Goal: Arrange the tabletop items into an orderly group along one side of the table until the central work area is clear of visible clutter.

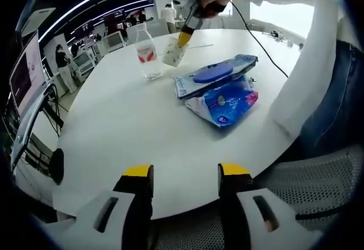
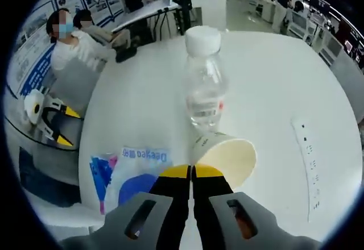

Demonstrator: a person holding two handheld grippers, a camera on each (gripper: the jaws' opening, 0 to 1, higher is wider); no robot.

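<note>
My right gripper (image 2: 191,172) pinches the cup (image 2: 224,156) rim, tilting it beside the bottle (image 2: 203,82) for grouping; left gripper (image 1: 186,173) waits apart over the table (image 1: 125,125).

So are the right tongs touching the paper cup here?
Touching. In the right gripper view the right tongs are shut on the rim of the paper cup; the left gripper view shows them pinching it beside the water bottle.

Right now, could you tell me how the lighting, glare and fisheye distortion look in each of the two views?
Left gripper view: even overhead light, soft shadows under the blue wipes pack and bottle, a window blown out at the top right, and the white table edge bowed by the fisheye. Right gripper view: the bottle and paper cup are fairly sharp, while the background bends and softens.
</note>
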